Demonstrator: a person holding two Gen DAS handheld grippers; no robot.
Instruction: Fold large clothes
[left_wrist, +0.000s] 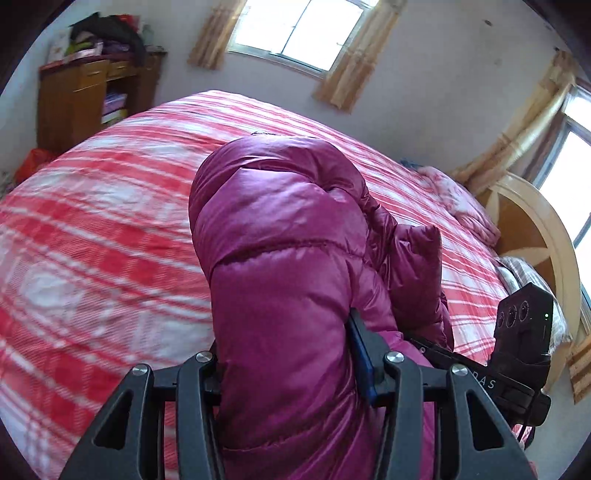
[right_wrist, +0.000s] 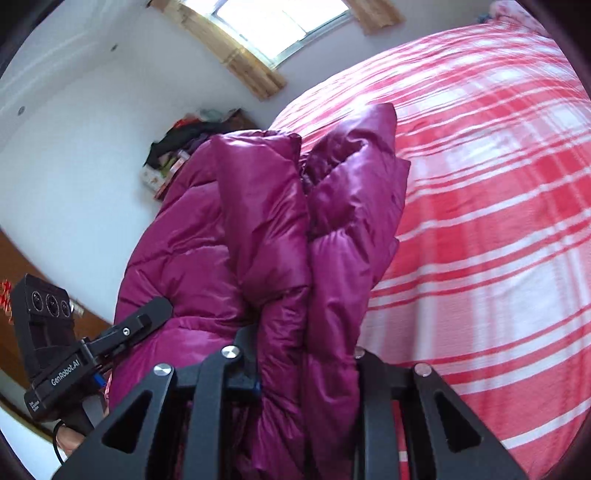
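Observation:
A shiny magenta puffer jacket (left_wrist: 284, 258) hangs bunched and folded over, held up above the bed between both grippers. My left gripper (left_wrist: 288, 362) is shut on a thick fold of it; its fingertips are buried in the fabric. My right gripper (right_wrist: 306, 365) is shut on another doubled fold of the jacket (right_wrist: 280, 229), with the fabric rising in front of the lens. The right gripper's body shows in the left wrist view (left_wrist: 517, 354) at the right, and the left gripper's body shows in the right wrist view (right_wrist: 55, 343) at the left.
A bed with a red and white plaid cover (left_wrist: 103, 236) lies below, also in the right wrist view (right_wrist: 498, 221). A wooden cabinet (left_wrist: 85, 99) piled with clothes stands by the far wall. A rounded wooden headboard (left_wrist: 528, 225) and pink pillow (left_wrist: 458, 199) are at the right. Curtained windows (left_wrist: 299, 29) are behind.

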